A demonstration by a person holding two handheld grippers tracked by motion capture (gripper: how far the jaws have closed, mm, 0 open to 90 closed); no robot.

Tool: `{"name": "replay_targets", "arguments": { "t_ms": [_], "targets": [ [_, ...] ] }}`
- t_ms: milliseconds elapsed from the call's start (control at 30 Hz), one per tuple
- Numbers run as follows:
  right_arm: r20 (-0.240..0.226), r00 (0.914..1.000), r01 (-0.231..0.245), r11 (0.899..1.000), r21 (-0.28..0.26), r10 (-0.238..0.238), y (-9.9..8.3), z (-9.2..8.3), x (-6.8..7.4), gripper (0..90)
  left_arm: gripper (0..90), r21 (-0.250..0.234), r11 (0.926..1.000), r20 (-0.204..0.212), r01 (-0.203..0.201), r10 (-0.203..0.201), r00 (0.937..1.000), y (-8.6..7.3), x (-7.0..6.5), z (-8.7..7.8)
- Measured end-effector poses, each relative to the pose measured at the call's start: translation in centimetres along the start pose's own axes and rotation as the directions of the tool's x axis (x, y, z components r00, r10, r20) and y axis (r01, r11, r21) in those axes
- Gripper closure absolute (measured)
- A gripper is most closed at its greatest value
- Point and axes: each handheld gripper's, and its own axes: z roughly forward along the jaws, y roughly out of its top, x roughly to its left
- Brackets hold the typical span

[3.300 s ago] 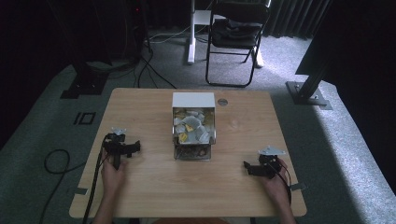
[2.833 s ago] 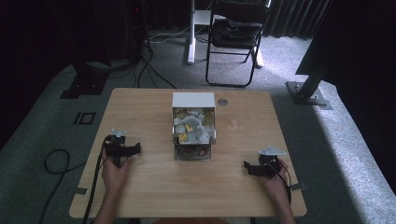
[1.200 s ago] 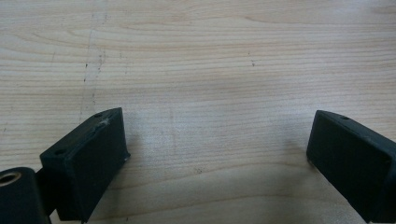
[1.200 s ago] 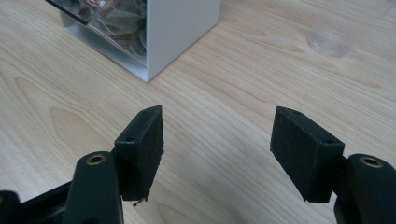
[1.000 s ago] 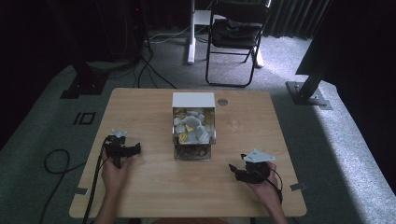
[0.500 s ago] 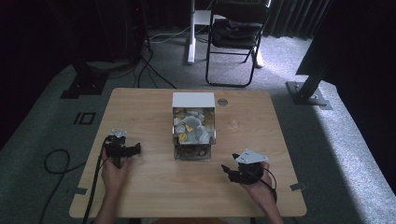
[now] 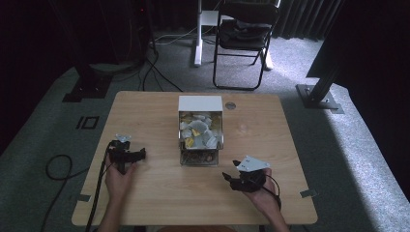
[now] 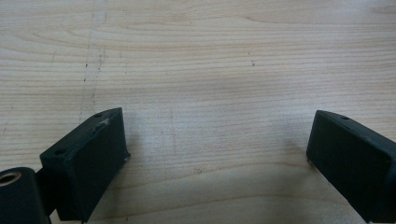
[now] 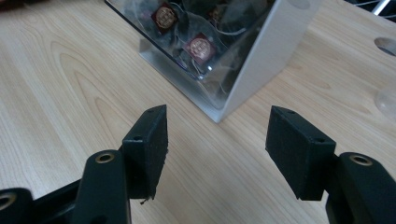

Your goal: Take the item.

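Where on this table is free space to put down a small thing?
The table is bare left of the box, above the left gripper, and right of the box, above the right gripper. The front middle, between both hands, is free. The box is packed with packets.

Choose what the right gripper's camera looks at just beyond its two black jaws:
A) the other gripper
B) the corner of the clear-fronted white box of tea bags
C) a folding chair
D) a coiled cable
B: in the right gripper view, the corner of the clear-fronted white box stands just beyond the open right gripper, with red-labelled tea bags inside.
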Motion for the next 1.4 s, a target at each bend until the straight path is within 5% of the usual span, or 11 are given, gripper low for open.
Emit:
{"name": "replay_targets", "arguments": {
  "t_ms": [633, 1400],
  "targets": [
    [-0.054, 0.9969, 0.056, 0.998, -0.017, -0.057, 1.7, 1.1, 1.8, 41.2, 5.8, 0.000, 1.0000, 0.000, 0.000, 0.000, 1.0000, 0.0, 0.0, 0.0],
    [-0.128, 0.9827, 0.130, 0.991, -0.036, -0.134, 3.4, 3.4, 3.7, 45.5, 5.8, 0.000, 1.0000, 0.000, 0.000, 0.000, 1.0000, 0.0, 0.0, 0.0]
  ]
}}
